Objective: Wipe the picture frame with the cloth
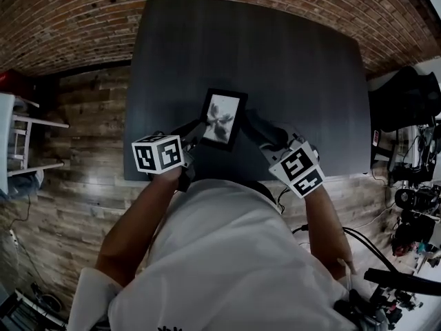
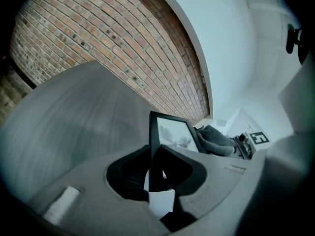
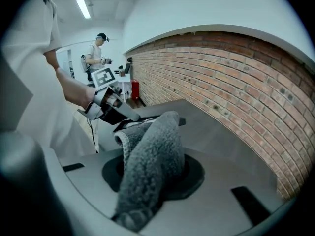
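The black rectangular picture frame (image 1: 222, 118) hung tilted over the dark grey surface (image 1: 275, 54), its edge clamped in the left hand-held gripper (image 1: 195, 132); the right hand-held gripper (image 1: 256, 128) pinched a fluffy grey cloth (image 3: 147, 166) beside it.

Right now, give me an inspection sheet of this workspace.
Surface: dark matte table.
Job's things: black picture frame, held by one edge; grey cloth beside it, contact unclear.
Clutter: nothing seen on the table.
Grippers: left gripper shut on the frame's edge; right gripper shut on the cloth.
Cables: black cables on the floor at the person's right.
Surroundings: brick wall, plank floor, white shelf, gear, another person.
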The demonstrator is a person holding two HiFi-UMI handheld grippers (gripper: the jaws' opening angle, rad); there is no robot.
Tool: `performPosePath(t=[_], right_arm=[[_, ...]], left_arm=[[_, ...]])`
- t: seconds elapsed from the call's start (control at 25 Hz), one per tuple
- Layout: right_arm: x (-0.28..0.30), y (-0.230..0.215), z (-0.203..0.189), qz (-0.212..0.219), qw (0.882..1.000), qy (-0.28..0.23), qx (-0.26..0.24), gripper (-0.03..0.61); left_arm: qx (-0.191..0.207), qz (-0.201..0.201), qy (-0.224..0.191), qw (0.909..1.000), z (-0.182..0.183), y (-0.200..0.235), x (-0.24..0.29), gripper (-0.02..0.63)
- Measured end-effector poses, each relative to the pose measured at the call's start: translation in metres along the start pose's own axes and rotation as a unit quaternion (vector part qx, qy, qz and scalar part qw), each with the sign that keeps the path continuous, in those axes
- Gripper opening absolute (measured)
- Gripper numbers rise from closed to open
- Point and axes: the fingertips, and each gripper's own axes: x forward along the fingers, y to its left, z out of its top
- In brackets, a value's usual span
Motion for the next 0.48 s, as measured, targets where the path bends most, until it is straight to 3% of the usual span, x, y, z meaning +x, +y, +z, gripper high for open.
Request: performPosePath(t=[0.32,0.48], right_arm=[[-0.018,0.039,-0.019,0.110,0.993,-0.025,-0.023,0.089],[-0.034,-0.001,-0.023,0.099,0.994,-0.054,-0.010,0.089]], left_arm=[[-0.011,0.029,-0.015,0.9994,0.008,-0.009,0.025,0.075],[-0.023,0.027,-0.021,0.9992,0.010,-0.025,0.040,0.075]])
